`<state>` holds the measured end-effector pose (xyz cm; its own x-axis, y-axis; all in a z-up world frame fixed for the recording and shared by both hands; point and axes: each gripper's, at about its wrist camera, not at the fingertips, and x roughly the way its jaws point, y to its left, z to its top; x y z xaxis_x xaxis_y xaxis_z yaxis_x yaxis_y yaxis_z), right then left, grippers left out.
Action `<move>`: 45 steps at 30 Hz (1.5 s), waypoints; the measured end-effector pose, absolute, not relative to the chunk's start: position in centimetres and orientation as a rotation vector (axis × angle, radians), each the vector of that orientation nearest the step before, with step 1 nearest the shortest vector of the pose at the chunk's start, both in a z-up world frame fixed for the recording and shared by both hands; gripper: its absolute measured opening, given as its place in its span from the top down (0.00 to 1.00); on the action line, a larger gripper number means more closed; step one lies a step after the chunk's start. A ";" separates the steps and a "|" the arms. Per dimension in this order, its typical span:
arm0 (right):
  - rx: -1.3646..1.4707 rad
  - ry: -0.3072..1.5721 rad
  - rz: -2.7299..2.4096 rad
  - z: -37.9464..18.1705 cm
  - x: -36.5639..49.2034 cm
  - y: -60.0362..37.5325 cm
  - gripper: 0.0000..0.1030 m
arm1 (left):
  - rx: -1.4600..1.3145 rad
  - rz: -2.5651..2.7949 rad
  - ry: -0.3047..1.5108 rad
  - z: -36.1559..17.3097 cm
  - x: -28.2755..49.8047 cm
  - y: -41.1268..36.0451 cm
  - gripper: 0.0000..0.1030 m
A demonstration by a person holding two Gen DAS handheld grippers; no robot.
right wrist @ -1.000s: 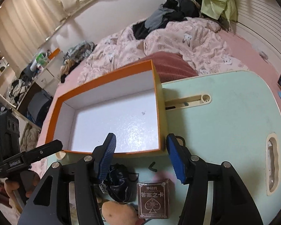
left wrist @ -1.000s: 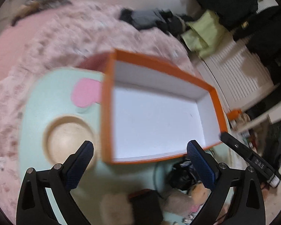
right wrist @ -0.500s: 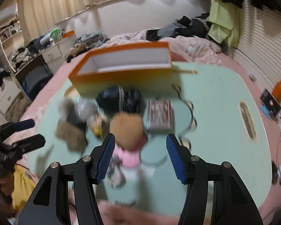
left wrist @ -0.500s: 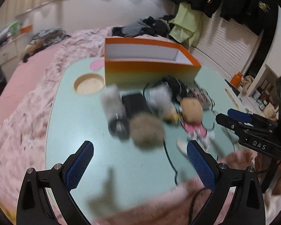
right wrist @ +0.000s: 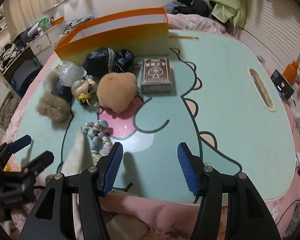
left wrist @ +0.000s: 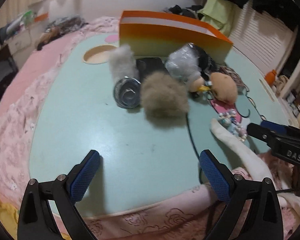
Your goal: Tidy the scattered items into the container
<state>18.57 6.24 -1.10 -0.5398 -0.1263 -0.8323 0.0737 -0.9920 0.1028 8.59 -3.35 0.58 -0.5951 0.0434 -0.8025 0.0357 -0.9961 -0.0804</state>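
On counter: mint counter point(right wrist: 230, 84) over pink bed.
Container: orange box point(right wrist: 118, 34) at far edge, long axis crosswise.
Items: card deck point(right wrist: 156, 74), potato plush point(right wrist: 116, 92), clustered before box.
Grippers: left gripper point(left wrist: 150, 172), right gripper point(right wrist: 150, 166) apart, empty.

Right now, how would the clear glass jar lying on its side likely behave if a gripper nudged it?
The jar lies on its round side on the smooth table, so it would probably roll. The brown fluffy ball touching it might stop it. Being glass, it is likely slippery and breakable.
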 end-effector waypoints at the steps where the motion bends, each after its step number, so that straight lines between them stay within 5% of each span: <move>1: 1.445 -0.079 -2.660 -1.1 18.7 6.2 0.43 | -1.421 2.792 -0.120 0.5 8.5 -3.1 0.01; 5: 1.452 -0.054 -2.642 -1.2 18.6 5.6 0.31 | -1.487 2.782 0.020 -0.2 8.1 -1.8 0.00; 21: 1.463 0.003 -2.628 -1.4 18.7 5.1 0.24 | -1.495 2.770 0.023 0.0 8.2 -1.9 0.00; 34: 1.480 0.051 -2.560 -1.8 18.4 4.2 0.04 | -1.453 2.783 0.041 -0.2 8.4 -2.0 0.00; 45: 1.472 0.049 -2.545 -1.9 18.5 4.0 0.00 | -1.437 2.778 0.051 0.1 8.2 -2.0 0.00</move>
